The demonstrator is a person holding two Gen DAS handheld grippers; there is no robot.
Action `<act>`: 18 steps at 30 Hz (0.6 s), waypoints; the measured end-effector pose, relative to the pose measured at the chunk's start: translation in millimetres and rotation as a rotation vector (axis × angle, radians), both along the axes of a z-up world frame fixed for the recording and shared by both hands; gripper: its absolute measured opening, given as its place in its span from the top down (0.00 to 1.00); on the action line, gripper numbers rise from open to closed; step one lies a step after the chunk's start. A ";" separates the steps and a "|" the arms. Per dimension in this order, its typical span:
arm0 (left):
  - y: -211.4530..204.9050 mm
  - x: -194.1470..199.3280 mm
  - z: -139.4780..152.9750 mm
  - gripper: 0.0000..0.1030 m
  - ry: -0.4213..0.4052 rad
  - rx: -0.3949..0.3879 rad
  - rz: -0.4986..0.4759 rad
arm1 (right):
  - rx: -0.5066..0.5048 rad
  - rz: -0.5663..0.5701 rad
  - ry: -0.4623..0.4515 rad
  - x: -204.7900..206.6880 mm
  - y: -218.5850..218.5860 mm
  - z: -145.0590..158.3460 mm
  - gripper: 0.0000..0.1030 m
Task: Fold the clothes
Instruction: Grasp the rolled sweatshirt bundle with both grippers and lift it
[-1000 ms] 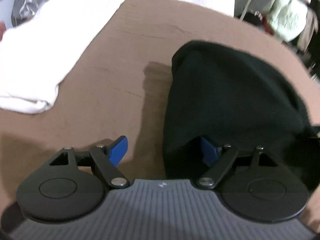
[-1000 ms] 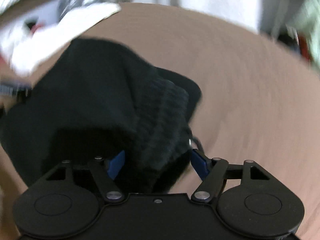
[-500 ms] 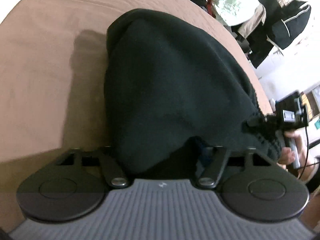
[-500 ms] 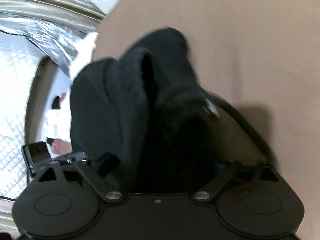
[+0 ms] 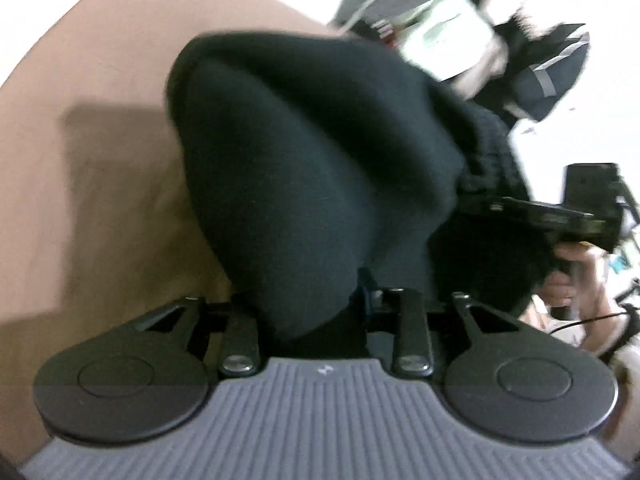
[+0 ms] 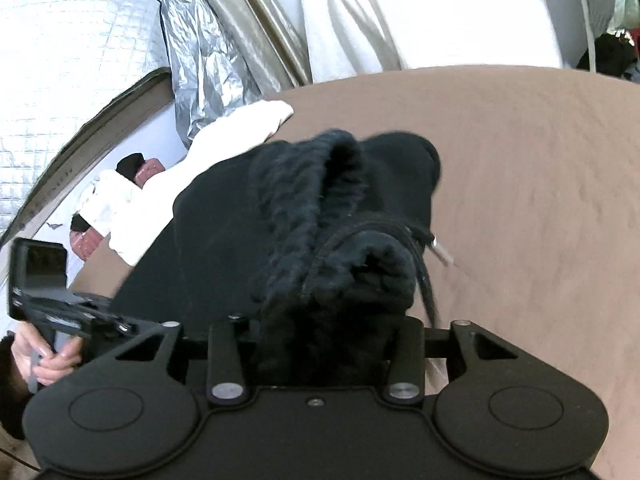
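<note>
Both ends of the black garment (image 5: 304, 168) are up off the brown worktop (image 6: 540, 184): the left hand-held gripper (image 5: 320, 304) is closing its jaws on a smooth bunched fold, while the right hand-held gripper (image 6: 320, 332) is closing on the ribbed waistband with its drawstring (image 6: 424, 276) dangling. My read is that holding 2 ends lets the cloth hang straight for a fold. No readable writing or labels anywhere; a white garment (image 6: 192, 184) lies further back.
</note>
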State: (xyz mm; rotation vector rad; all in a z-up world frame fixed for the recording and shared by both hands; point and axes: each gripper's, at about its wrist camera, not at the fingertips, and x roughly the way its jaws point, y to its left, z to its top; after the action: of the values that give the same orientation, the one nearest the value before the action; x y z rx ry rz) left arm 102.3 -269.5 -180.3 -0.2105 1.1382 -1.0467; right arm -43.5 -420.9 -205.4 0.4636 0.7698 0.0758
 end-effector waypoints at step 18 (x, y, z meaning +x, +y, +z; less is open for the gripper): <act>0.3 -7.7 10.8 0.78 -0.116 -0.057 0.030 | -0.091 -0.149 -0.037 4.6 26.1 4.4 0.55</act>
State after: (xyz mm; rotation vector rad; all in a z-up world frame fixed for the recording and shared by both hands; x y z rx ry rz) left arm 94.6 -269.2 -169.4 -0.2089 0.9990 -1.0526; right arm -39.0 -394.8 -201.0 0.4304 0.6969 -0.0888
